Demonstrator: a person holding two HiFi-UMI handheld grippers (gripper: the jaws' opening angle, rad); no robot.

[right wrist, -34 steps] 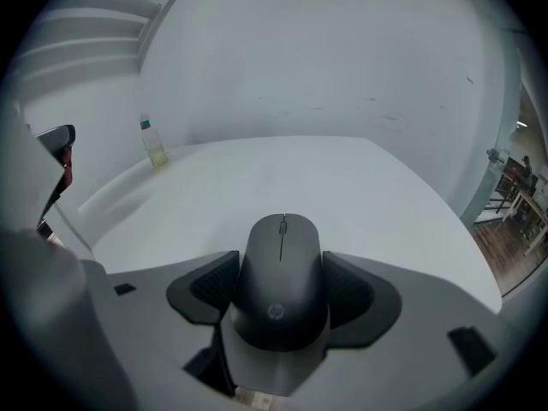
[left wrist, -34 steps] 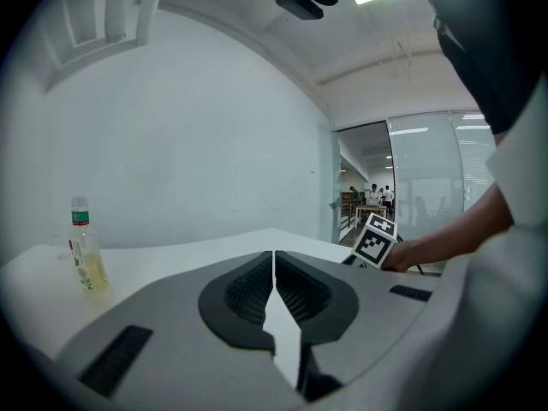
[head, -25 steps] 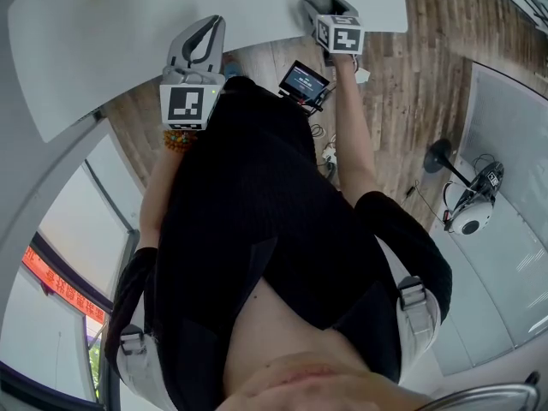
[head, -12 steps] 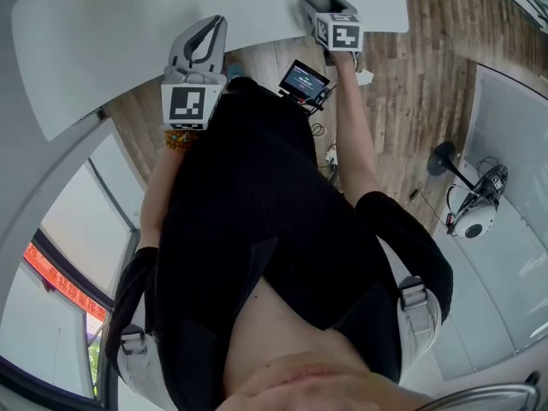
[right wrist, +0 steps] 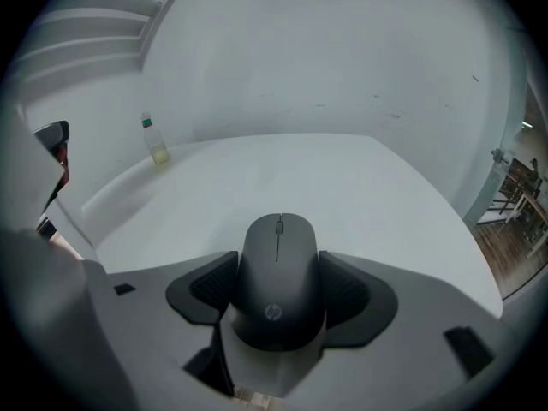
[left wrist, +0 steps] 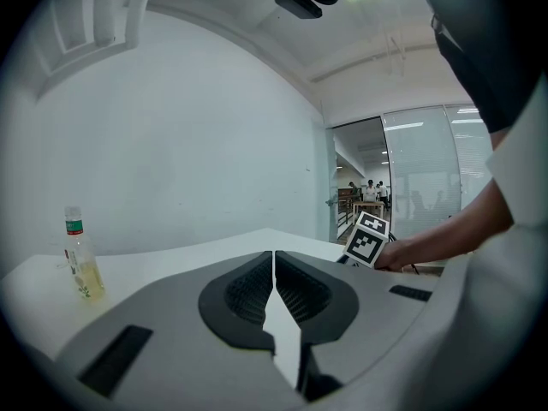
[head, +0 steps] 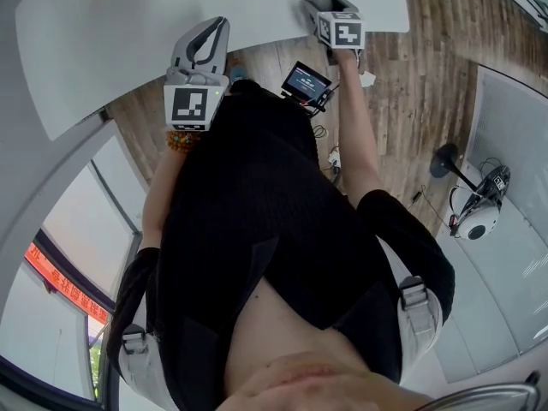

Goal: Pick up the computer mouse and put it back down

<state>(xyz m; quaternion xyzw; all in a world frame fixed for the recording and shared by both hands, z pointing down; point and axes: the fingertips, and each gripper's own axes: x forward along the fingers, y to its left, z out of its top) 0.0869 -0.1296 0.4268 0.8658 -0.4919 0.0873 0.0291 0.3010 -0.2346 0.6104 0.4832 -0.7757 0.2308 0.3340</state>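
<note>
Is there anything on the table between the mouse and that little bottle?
No. In the right gripper view, only bare white table lies between the mouse and the bottle.

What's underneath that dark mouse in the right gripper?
The white table lies beneath the computer mouse, which the right hand-held gripper grips by its sides. The mouse's own body hides its underside, so whether it rests on the table or hangs above cannot be told.
</note>
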